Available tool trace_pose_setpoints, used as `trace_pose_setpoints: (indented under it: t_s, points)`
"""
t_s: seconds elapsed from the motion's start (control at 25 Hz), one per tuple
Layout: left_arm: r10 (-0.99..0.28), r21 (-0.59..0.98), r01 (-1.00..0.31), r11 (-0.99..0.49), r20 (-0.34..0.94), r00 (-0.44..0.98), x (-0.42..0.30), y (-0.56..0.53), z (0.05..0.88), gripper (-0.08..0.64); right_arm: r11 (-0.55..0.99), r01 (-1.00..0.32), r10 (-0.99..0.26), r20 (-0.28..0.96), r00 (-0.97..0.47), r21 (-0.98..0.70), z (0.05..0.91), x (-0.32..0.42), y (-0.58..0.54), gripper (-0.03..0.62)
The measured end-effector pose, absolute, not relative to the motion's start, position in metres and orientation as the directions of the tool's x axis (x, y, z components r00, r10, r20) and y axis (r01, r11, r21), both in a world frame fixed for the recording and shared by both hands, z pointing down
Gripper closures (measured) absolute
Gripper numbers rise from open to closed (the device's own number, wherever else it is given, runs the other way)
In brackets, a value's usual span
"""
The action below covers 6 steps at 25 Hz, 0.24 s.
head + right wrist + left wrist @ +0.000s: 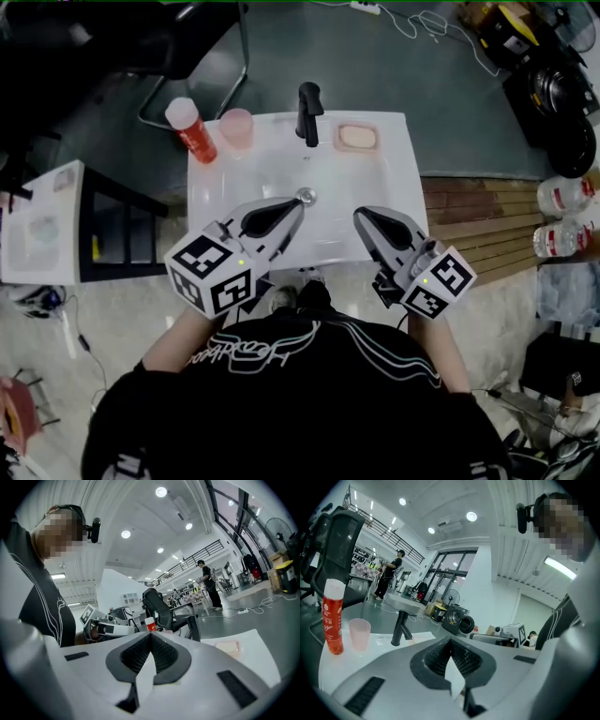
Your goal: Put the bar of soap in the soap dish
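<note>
A pink soap dish [356, 138] sits at the back right of the white basin top [394, 197], just right of the black tap [308, 113]. A pale bar of soap [356, 137] lies in it. In the right gripper view the dish [228, 647] shows flat on the white top, far beyond the jaws. My left gripper [298, 206] hovers over the front left of the basin, shut and empty, its tips [451, 641] meeting. My right gripper [361, 217] hangs over the front right, also shut with nothing in it [151, 637]. Both are well short of the dish.
A red bottle with a white cap [191, 128] and a pink cup [236, 127] stand at the back left of the top. The drain [306, 195] lies mid-basin. A black-framed side table [84, 225] stands left, and wooden slats [478, 220] with plastic bottles [562, 197] lie right.
</note>
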State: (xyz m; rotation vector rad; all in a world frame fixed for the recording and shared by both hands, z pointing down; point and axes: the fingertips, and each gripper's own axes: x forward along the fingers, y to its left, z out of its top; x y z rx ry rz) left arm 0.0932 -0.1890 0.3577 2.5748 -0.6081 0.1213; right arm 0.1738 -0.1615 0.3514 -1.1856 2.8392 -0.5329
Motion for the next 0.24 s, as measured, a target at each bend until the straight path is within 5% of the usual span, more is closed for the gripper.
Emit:
trace_pose_setpoints:
  t_s: [0.24]
  points:
    - [-0.41,0.45,-0.457,-0.767,0.204,0.889,0.0907,-0.1848,0.3569,0.54,0.663,-0.678,-0.68,0.124,-0.722,-0.317,0.3506,0.1712,-0.1607,0.566]
